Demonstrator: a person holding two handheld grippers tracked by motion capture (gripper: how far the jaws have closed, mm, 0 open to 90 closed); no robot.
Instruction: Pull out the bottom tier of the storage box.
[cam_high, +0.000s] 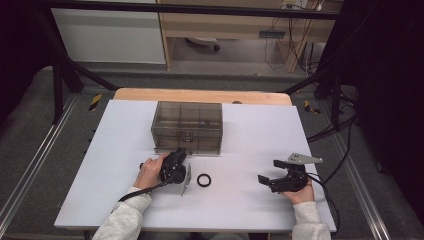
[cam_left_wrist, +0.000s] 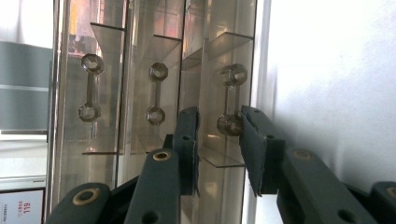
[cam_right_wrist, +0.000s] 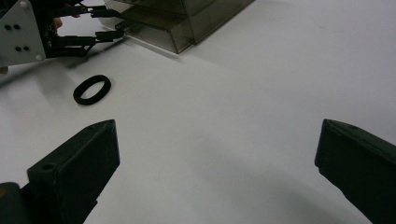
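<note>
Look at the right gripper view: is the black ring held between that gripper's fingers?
No. The black ring lies flat on the white table, well beyond the wide-open right gripper.

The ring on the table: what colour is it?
Black. The ring shows best in the right gripper view.

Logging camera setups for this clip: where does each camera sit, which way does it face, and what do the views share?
High view: above the person's side, looking forward and down on the white table; both forearms, left gripper and right gripper show.
Left gripper view: rides the left gripper, facing the smoky drawer box up close; its jaws flank one drawer handle.
Right gripper view: rides the right gripper, looking low across the table with jaws wide apart.
Shared: the black ring and box appear in the high and right gripper views.
</note>
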